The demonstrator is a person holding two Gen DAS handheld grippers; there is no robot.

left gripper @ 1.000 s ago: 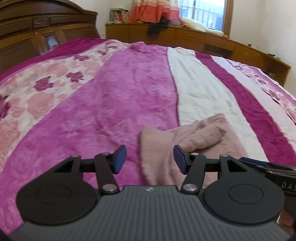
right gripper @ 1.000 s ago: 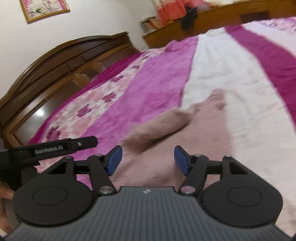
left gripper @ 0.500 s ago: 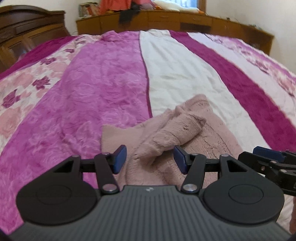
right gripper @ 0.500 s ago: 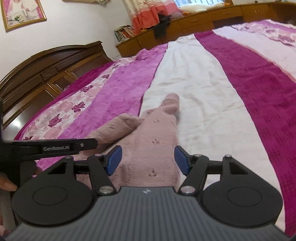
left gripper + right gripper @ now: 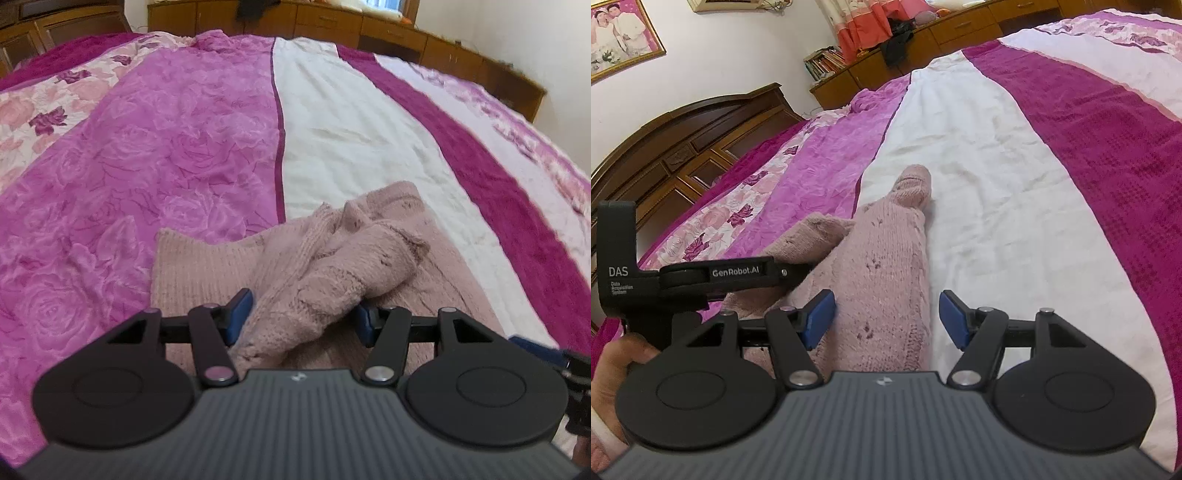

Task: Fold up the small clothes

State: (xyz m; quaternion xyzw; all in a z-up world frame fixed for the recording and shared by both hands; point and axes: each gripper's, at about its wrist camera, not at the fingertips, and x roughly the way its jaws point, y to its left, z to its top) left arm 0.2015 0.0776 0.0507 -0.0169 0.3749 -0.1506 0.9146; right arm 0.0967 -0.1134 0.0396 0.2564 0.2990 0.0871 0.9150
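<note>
A small pink knit sweater point(image 5: 207, 266) lies on the bed, with one sleeve bunched across its body. My left gripper point(image 5: 301, 317) is low over it and open. The bunched sleeve point(image 5: 332, 291) lies between its blue pads and covers part of the right pad. In the right wrist view the same sweater point(image 5: 882, 266) stretches away, its cuff point(image 5: 912, 184) on the white stripe. My right gripper point(image 5: 886, 319) is open over the sweater's right edge, with knit between its pads. The left gripper's black finger point(image 5: 738, 275) reaches onto the sweater from the left.
The bedspread point(image 5: 184, 147) has pink, white and dark magenta stripes. A wooden headboard point(image 5: 683, 147) stands at the left and low wooden cabinets point(image 5: 369, 26) run along the far side. A person's hand point(image 5: 613, 362) holds the left gripper's handle.
Both grippers have come down and forward toward the sweater. The bunched sleeve now sits between the left pads, where there was only flat knit. Neither pair of jaws has changed width.
</note>
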